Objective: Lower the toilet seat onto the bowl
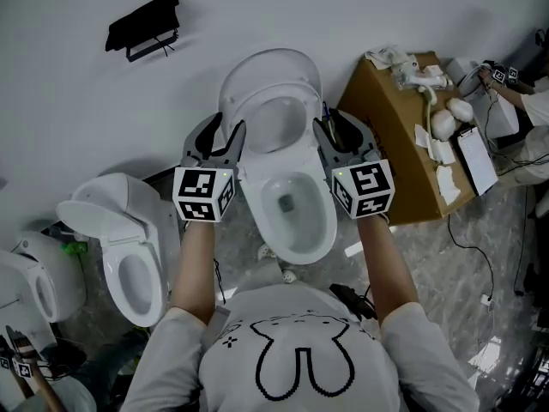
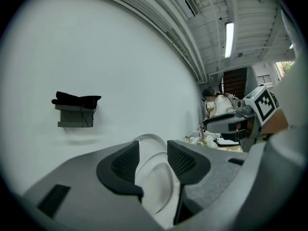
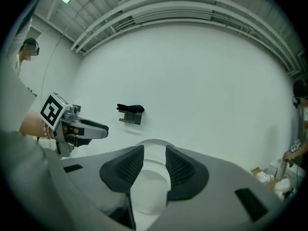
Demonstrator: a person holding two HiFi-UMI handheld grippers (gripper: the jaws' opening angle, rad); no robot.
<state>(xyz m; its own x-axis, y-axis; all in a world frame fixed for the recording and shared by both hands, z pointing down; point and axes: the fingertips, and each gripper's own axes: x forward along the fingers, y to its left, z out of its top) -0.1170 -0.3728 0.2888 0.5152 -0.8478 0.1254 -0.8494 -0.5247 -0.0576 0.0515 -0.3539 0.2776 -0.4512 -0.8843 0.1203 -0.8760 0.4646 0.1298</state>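
- The seat (image 1: 273,91) is a white oval ring. It stands raised, leaning back against the lid (image 1: 270,58), which rests against the wall (image 1: 69,93).
- Through the ring's opening we see the lid's pale inner face.
- Below it the bowl (image 1: 254,200) lies uncovered, with water showing at the bottom.
- Our left gripper (image 1: 230,127) sits at the seat's left edge with its jaws spread. In the left gripper view the seat's white rim runs through the gap between the dark ribbed pads (image 2: 126,163).
- Our right gripper (image 1: 330,120) sits at the seat's right edge, its jaws also apart. In the right gripper view the seat's white surface fills the gap.
- We cannot see either pair of pads pressing on the seat.
- A second toilet (image 1: 129,247) stands to the left, and a box (image 1: 399,136) to the right.
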